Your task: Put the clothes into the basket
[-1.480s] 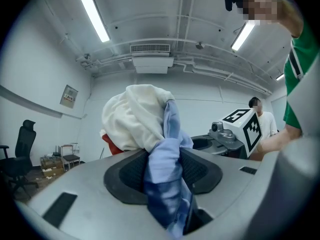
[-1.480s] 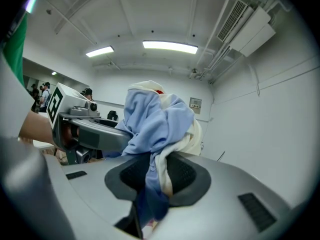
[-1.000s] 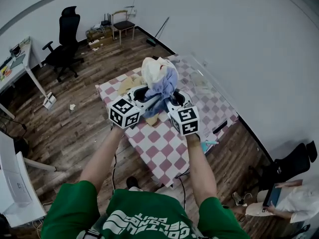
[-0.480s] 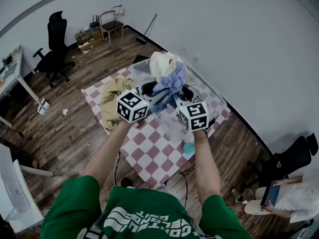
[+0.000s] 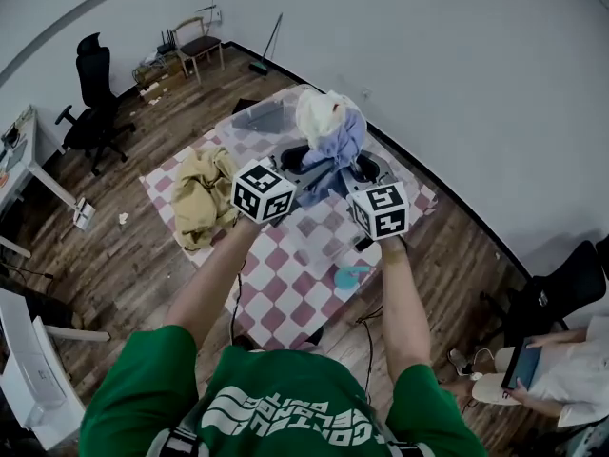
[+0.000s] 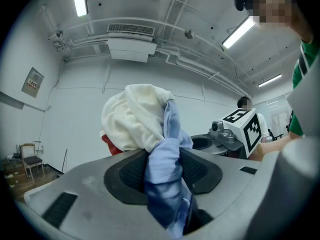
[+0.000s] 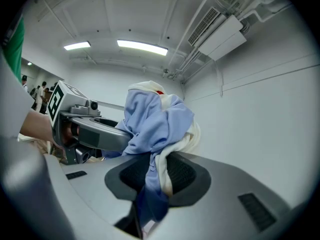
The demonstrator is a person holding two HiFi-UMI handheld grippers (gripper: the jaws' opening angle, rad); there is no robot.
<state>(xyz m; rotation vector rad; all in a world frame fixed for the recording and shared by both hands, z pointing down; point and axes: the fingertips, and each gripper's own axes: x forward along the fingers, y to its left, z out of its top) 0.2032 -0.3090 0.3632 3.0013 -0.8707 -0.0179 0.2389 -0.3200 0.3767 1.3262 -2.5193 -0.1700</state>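
A bundle of clothes (image 5: 328, 127), one cream piece and one light blue, hangs in the air above the checked table (image 5: 295, 274). Both grippers hold it up. My left gripper (image 5: 297, 160) is shut on the blue cloth (image 6: 167, 154), and the cream cloth (image 6: 132, 116) bulges just past its jaws. From the other side my right gripper (image 5: 364, 169) is shut on blue and cream folds (image 7: 155, 119). A clear basket (image 5: 262, 117) stands at the table's far end, just left of and below the bundle. A tan garment (image 5: 202, 193) lies on the table's left part.
A small teal object (image 5: 350, 276) lies near the table's front right edge. Around the table are wooden floor, a black office chair (image 5: 90, 93), a small chair (image 5: 200, 41), a desk (image 5: 19, 150) at left, and a seated person (image 5: 542, 379) at lower right.
The bundle, held by both grippers throughout, has moved along the table toward its far end and the clear basket. The tan garment has come into full view at left.
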